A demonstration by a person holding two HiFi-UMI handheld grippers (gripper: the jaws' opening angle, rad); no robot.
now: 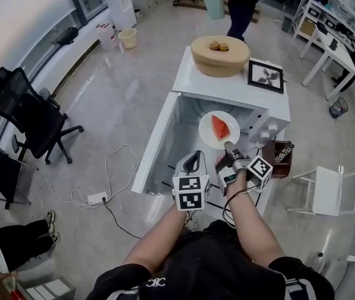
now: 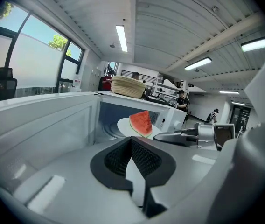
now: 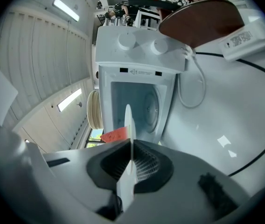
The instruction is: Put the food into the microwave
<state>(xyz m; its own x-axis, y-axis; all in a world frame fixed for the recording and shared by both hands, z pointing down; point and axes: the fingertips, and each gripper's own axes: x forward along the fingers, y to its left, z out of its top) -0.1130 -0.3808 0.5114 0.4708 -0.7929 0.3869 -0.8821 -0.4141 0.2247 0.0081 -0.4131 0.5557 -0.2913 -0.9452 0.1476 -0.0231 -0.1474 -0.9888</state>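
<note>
A white microwave (image 1: 227, 91) stands with its door (image 1: 155, 144) swung open to the left. My right gripper (image 1: 229, 147) is shut on the near rim of a white plate (image 1: 210, 133) bearing a red watermelon slice (image 1: 222, 128), held level at the cavity's mouth. In the right gripper view the plate (image 3: 128, 122) stands edge-on between the pads, the watermelon (image 3: 115, 135) on its left, the cavity (image 3: 139, 104) straight ahead. My left gripper (image 1: 194, 161) hovers beside it, shut on nothing, its jaws (image 2: 131, 146) pointing at the watermelon (image 2: 141, 122).
On the microwave sit a round basket with buns (image 1: 220, 56) and a framed picture (image 1: 265, 75). A brown holder with a remote (image 1: 280, 157) stands at its right. A black office chair (image 1: 24, 111), a white chair (image 1: 337, 189), a floor power strip (image 1: 96, 199) and a standing person (image 1: 240, 5) surround it.
</note>
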